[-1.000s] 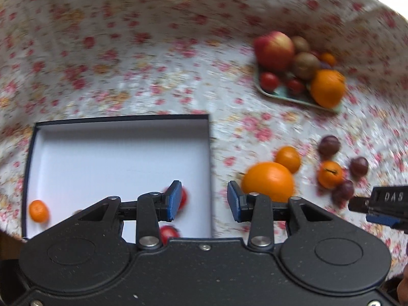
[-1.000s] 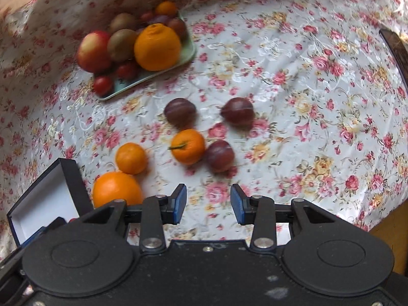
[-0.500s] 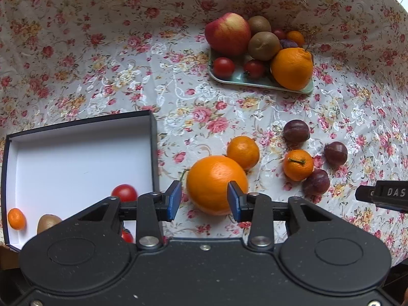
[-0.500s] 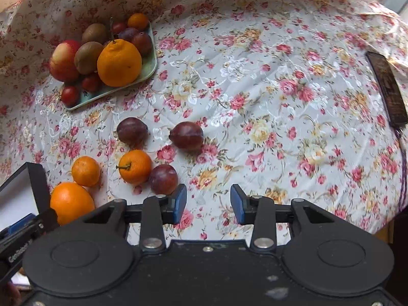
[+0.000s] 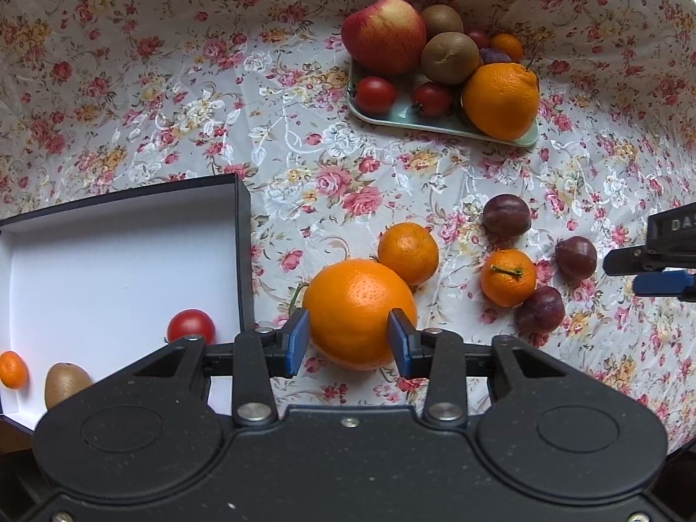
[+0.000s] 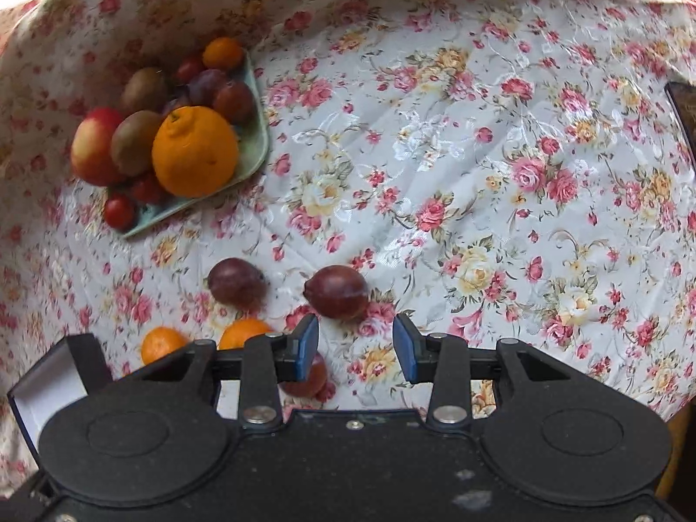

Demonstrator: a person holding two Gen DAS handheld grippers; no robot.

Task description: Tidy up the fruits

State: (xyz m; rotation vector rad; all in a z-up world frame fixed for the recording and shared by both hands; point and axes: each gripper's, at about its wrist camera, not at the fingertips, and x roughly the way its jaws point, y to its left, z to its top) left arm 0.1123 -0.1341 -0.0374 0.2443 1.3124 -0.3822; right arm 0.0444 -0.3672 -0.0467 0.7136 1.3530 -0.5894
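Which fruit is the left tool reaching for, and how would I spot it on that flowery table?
Start at the black box with the white inside. Just right of its corner, on the cloth, lie two orange fruits touching. It is the big orange, nearer the left tool, clearly larger than the small mandarin behind it and the dark plums to the right.

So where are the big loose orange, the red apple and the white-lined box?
Big loose orange (image 5: pixel 356 311), left wrist view, front skin.
Red apple (image 5: pixel 383 35), left wrist view, upper side.
White-lined box (image 5: pixel 108 256), left wrist view, bare floor.

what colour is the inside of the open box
White inside, with black outer walls; the box shows best in the left wrist view.
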